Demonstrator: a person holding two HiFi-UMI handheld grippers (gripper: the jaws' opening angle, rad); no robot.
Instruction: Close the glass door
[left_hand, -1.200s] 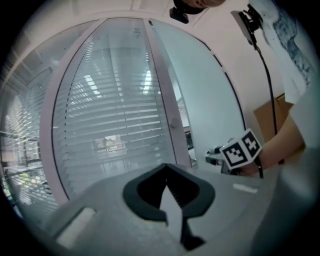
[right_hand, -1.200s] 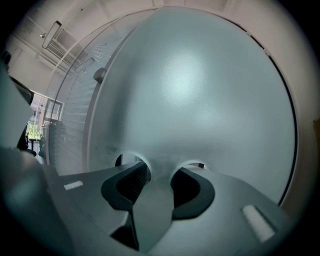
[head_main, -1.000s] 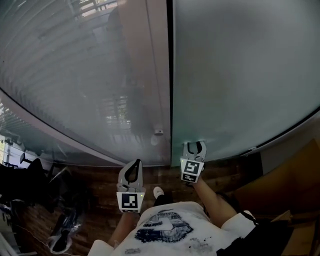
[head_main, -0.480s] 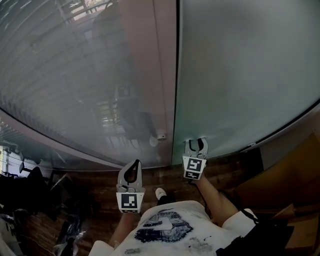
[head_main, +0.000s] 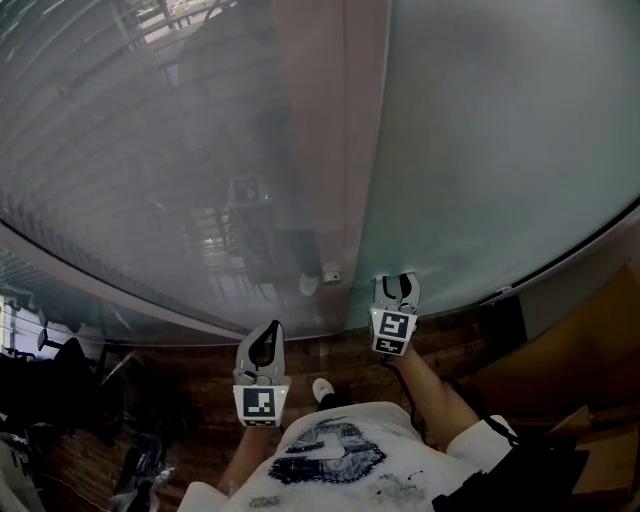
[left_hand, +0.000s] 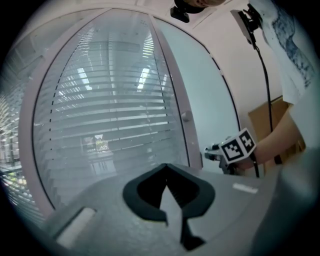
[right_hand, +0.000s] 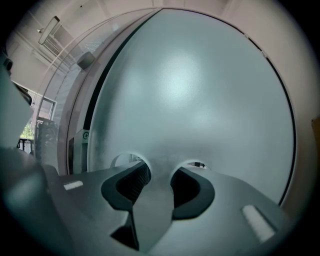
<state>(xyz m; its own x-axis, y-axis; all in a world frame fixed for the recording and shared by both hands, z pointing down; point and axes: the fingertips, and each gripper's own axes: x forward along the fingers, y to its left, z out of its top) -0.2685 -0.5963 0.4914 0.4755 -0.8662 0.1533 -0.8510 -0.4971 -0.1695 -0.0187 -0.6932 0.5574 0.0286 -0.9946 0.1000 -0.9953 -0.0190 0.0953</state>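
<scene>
The frosted glass door (head_main: 500, 150) fills the right half of the head view and nearly all of the right gripper view (right_hand: 200, 90). Its left edge lies along a pale upright frame (head_main: 350, 150) that carries a small knob (head_main: 331, 273). My right gripper (head_main: 396, 288) points level at the door's lower part near that edge, tips at the glass. Its jaws (right_hand: 159, 172) stand apart with only frosted glass showing between them. My left gripper (head_main: 262, 350) hangs back from the glass, lower left, shut and empty (left_hand: 167, 167).
Left of the frame is a glass pane with blinds (head_main: 130, 150) behind it. A cardboard box (head_main: 590, 350) stands at the right on the wooden floor. Dark chairs and clutter (head_main: 50, 360) sit at the lower left. The person's shoe (head_main: 321, 388) is between the grippers.
The dark line between the frosted door and the frame has thinned and no longer shows in the head view. The right gripper stays at the glass. The left gripper has hardly moved.
</scene>
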